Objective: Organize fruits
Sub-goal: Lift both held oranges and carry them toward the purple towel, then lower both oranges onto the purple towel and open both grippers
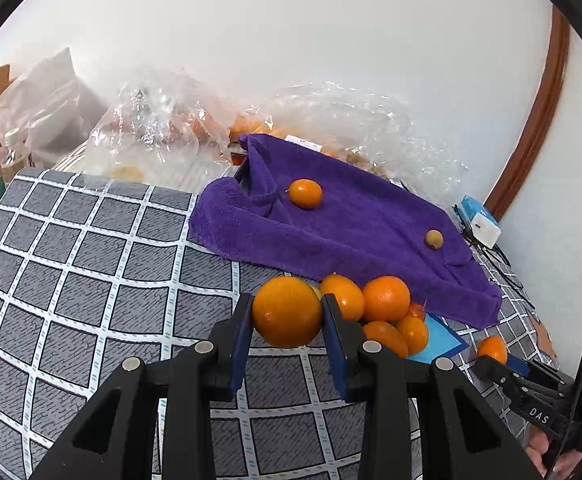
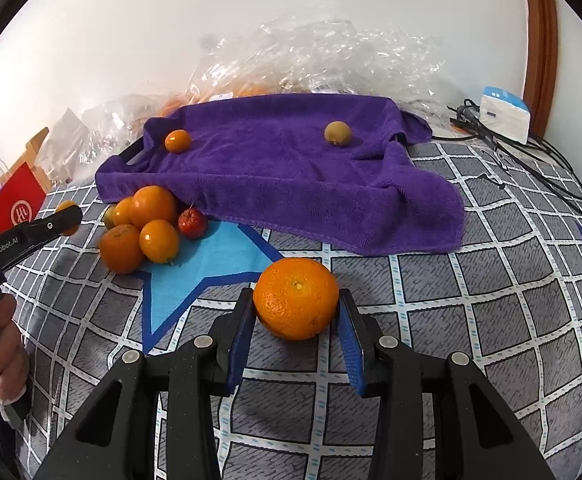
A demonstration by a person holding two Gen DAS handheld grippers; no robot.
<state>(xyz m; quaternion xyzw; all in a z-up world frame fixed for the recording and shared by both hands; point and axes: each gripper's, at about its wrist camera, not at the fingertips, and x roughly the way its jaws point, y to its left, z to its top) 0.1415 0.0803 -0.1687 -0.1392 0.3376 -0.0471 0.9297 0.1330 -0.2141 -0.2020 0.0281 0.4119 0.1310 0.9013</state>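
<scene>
Left gripper (image 1: 287, 312) clamps a smooth orange (image 1: 287, 311) beside the fruit pile (image 1: 387, 312); right gripper (image 2: 295, 306) clamps a dimpled orange (image 2: 295, 304) over the checked cloth (image 2: 471, 300), near the purple towel (image 2: 291, 172).

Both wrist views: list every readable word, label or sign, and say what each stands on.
"DAS": white letters on the right gripper's black arm, left wrist view.
"GenRobot.AI": white letters on the left gripper's black arm, right wrist view.
Red box: white round emblem, characters unreadable.
Blue-and-white box: print too blurred.
Labels on the plastic bags: too small.
</scene>
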